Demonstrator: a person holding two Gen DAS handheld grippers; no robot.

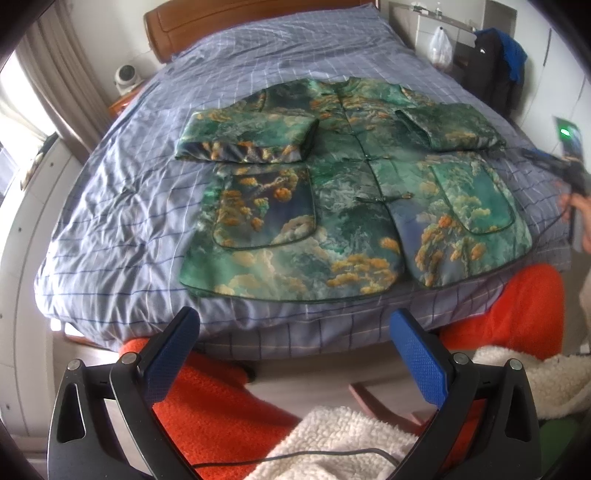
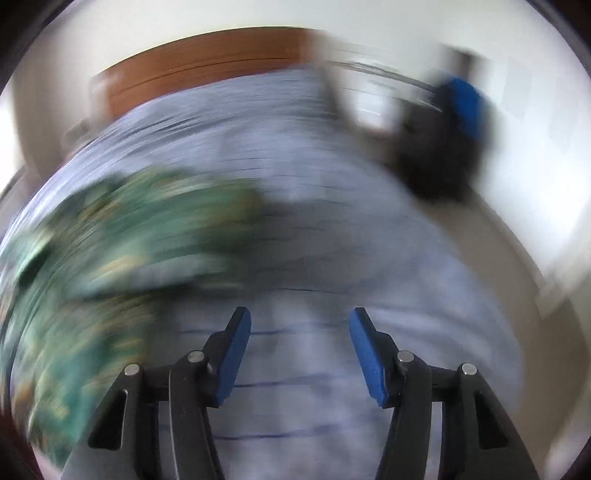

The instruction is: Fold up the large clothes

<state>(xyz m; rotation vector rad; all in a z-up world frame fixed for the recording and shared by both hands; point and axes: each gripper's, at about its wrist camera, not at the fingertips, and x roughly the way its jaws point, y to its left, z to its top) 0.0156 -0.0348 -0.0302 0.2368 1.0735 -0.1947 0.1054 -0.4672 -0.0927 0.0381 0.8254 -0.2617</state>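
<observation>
- Left wrist view: the left gripper hangs off the foot of the bed, its blue pads spread wide with nothing between them.
- Just below that gripper lie an orange blanket and a white fleece, with a thin black cable running across them.
- Ahead of the pads the checked blue-grey bedspread drops over the near edge of the mattress; the jacket's hem sits close to that edge.
- The jacket lies flat, front up, straight ahead of the left gripper: green cloth printed with orange and cream clouds, closed down the middle, one patch pocket on each side near the hem.
- Both sleeves are folded in across the chest, the left-hand one lying flat and neat, the right-hand one more bunched.
- Bare bedspread lies open to the left of the jacket and beyond its collar, up to the brown headboard.
- The right gripper shows at the far right edge, off the jacket's side, blurred.
- Right wrist view: the right gripper has its pads standing apart, empty, over plain bedspread; the picture is smeared by motion.
- The jacket sits to the left of those pads, clear of them.
- A white plastic bag hangs far beyond; what it holds cannot be made out.
</observation>
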